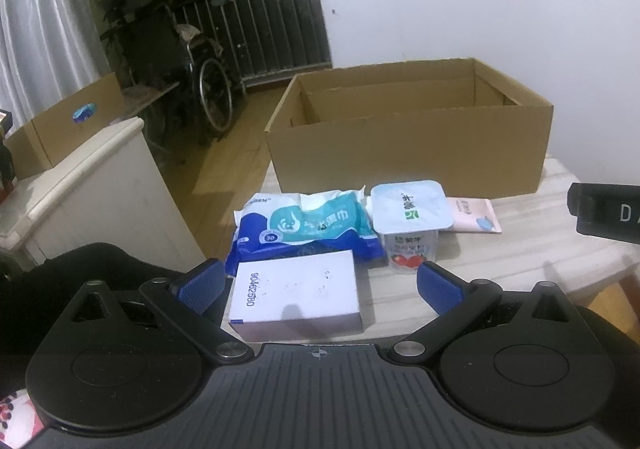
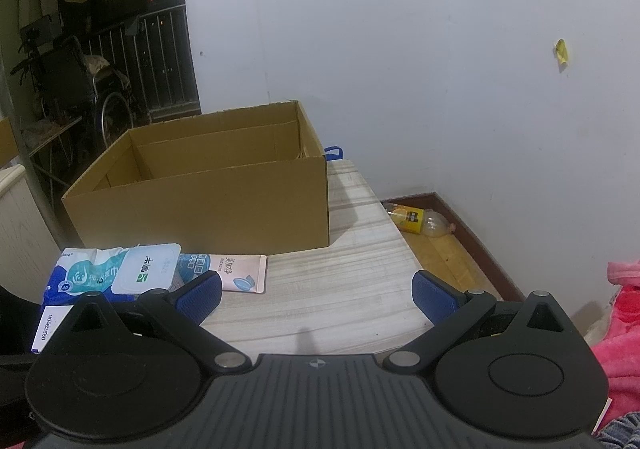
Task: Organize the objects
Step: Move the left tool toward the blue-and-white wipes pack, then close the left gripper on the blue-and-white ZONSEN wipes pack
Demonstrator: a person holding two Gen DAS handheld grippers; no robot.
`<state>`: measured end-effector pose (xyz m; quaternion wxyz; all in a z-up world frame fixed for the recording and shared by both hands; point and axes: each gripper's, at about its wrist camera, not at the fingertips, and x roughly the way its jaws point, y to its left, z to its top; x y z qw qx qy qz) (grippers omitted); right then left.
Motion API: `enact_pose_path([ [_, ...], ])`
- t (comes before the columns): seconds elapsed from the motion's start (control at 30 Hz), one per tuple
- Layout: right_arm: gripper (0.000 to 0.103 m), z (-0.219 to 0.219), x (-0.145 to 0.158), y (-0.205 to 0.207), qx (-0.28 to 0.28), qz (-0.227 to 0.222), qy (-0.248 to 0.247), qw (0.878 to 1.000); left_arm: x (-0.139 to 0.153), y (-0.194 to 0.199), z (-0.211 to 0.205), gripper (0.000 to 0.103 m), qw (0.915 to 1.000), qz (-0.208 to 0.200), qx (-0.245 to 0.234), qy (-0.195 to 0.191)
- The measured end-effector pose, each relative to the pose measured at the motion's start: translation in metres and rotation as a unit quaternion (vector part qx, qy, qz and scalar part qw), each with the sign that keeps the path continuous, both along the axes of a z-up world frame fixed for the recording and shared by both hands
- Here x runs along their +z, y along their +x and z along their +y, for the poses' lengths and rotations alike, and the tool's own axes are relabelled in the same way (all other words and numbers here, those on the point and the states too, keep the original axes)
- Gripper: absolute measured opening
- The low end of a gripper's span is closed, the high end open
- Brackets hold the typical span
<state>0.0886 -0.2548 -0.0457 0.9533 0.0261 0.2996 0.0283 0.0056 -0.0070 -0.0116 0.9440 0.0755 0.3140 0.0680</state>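
An open cardboard box (image 1: 412,157) (image 2: 208,201) stands at the back of the pale wooden table (image 1: 500,253) (image 2: 328,289). In front of it lie a white carton (image 1: 298,295) (image 2: 40,325), a blue wet-wipes pack (image 1: 304,227) (image 2: 84,273), a yogurt cup (image 1: 410,221) (image 2: 146,269) and a pink sachet (image 1: 474,215) (image 2: 244,273). My left gripper (image 1: 320,285) is open, its blue pads either side of the white carton without touching it. My right gripper (image 2: 316,295) is open over bare table, right of the items. Part of it (image 1: 604,211) shows at the left view's right edge.
A white cabinet (image 1: 80,193) holding another cardboard box (image 1: 68,125) stands left of the table. A wheelchair (image 1: 188,73) and railing are behind. An empty bottle (image 2: 420,220) lies on the floor by the wall at right. Pink fabric (image 2: 616,329) sits at the right edge.
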Motion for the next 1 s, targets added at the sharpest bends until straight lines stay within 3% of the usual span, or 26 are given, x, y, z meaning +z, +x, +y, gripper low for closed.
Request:
enact_pose_path([
  [0.33,0.103,0.0,0.0,0.0,0.001,0.003,0.002,1.0,-0.002,0.005,0.004,0.103,0.9996,0.02,0.007,-0.016],
  [0.5,0.103,-0.002,0.001,0.003,0.013,0.014,0.018,1.0,-0.001,0.009,0.011,0.101,0.998,0.037,-0.01,-0.05],
  [0.73,0.102,-0.008,-0.001,0.019,0.054,0.067,0.073,0.994,0.01,0.011,0.022,0.098,0.996,0.018,-0.033,-0.081],
  [0.87,0.1,-0.004,-0.007,0.036,0.081,0.099,0.091,0.988,0.006,0.022,0.03,0.095,0.9962,0.02,-0.055,-0.065],
  [1.0,0.099,-0.001,-0.011,0.053,0.095,0.125,0.111,0.981,0.002,0.032,0.047,0.083,0.9968,0.021,-0.051,-0.057],
])
